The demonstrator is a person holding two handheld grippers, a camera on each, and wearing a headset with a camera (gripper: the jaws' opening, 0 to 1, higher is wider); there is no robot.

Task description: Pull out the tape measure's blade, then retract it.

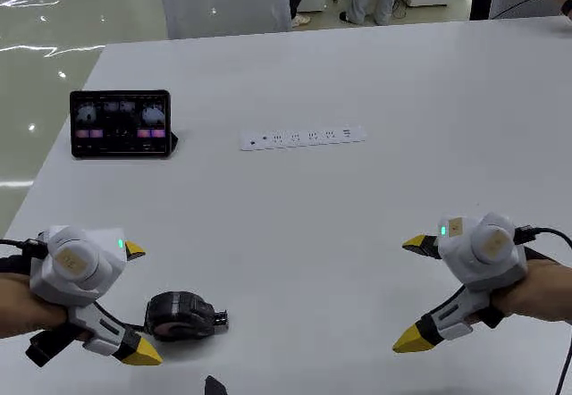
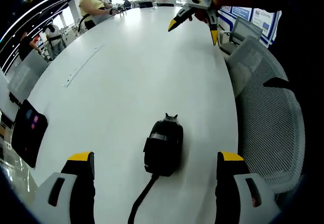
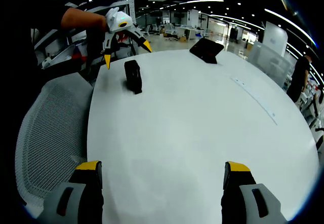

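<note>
A black tape measure [image 1: 181, 315] lies on the white table [image 1: 295, 225] near its front left edge, blade end pointing right. My left gripper [image 1: 136, 301] is open, its yellow-tipped jaws standing on either side of the tape measure [image 2: 163, 146] without touching it. A black strap trails from the case towards me. My right gripper [image 1: 413, 292] is open at the front right, well apart from the tape measure [image 3: 133, 75], with bare table between its jaws. The left gripper [image 3: 125, 44] appears far off in the right gripper view, and the right gripper [image 2: 194, 25] in the left gripper view.
A dark tablet [image 1: 121, 123] stands propped at the table's left. A white power strip [image 1: 302, 136] lies flat near the middle. A grey mesh chair [image 2: 268, 107] sits by the table's near edge. People stand beyond the far end.
</note>
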